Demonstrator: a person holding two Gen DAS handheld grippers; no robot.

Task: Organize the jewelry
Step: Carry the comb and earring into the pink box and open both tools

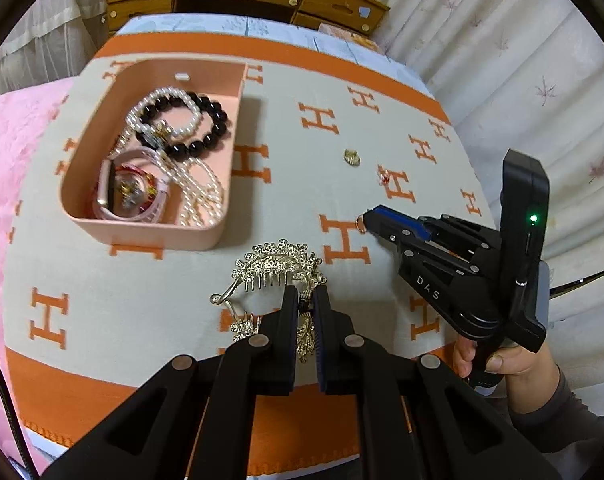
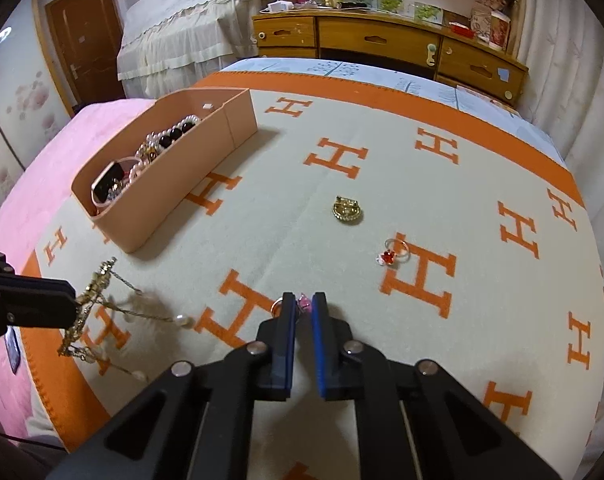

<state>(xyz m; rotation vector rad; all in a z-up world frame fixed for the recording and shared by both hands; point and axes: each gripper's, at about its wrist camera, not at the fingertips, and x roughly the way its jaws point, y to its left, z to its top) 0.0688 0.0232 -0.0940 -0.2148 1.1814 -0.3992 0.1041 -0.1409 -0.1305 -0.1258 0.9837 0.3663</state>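
My left gripper (image 1: pixel 305 300) is shut on a silver rhinestone hair comb (image 1: pixel 274 266) with dangling chains, held just above the blanket in front of the pink jewelry box (image 1: pixel 222 160). The same comb (image 2: pixel 90 292) hangs from the left gripper (image 2: pixel 76 310) at the left of the right wrist view. My right gripper (image 2: pixel 303 304) is shut on a small ring with a pink stone (image 2: pixel 303 303), down on the blanket. That ring (image 1: pixel 359 224) shows at the tip of the right gripper (image 1: pixel 367 218) in the left wrist view. The box holds pearl strands, a black bead bracelet (image 1: pixel 198 120) and a pink watch (image 1: pixel 130 188).
A gold brooch (image 2: pixel 346 210) and a red-stone ring (image 2: pixel 393 254) lie loose on the orange-and-cream H-pattern blanket (image 2: pixel 381 160). A pink quilt (image 1: pixel 6 152) lies to the left. A wooden drawer chest (image 2: pixel 381 40) stands beyond the bed. A person's hand (image 1: pixel 505 360) grips the right tool.
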